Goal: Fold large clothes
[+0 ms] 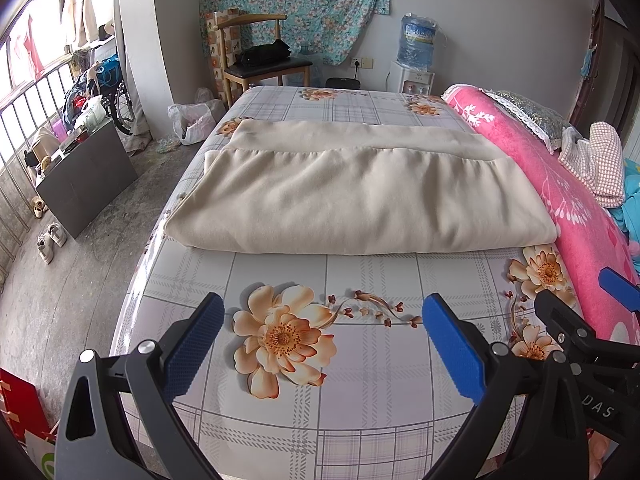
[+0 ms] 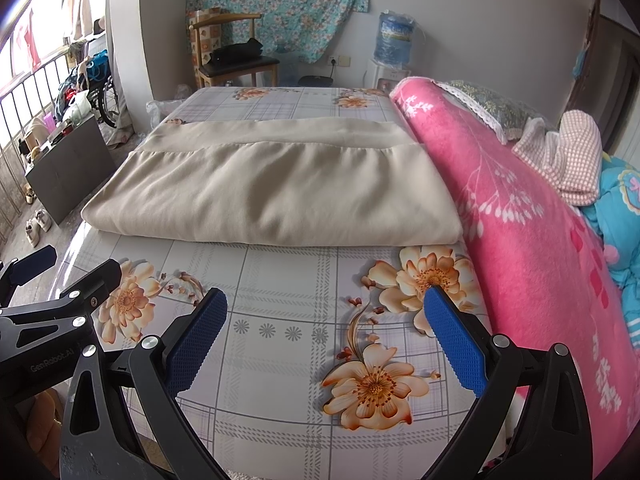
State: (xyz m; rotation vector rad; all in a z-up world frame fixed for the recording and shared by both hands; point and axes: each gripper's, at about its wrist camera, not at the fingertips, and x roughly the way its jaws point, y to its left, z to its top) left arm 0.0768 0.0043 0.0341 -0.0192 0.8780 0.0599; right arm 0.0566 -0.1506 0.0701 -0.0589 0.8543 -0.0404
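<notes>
A large beige garment lies folded into a wide rectangle across the middle of the bed; it also shows in the right wrist view. Its upper layer ends short of the far edge, leaving a strip of the lower layer showing. My left gripper is open and empty, above the flowered sheet short of the garment's near fold. My right gripper is open and empty too, beside the left one; it shows at the right in the left wrist view.
A rolled pink blanket runs along the bed's right side, with a checked cloth and blue bedding behind it. A wooden chair, a water dispenser and a dark cabinet stand on the floor beyond and left.
</notes>
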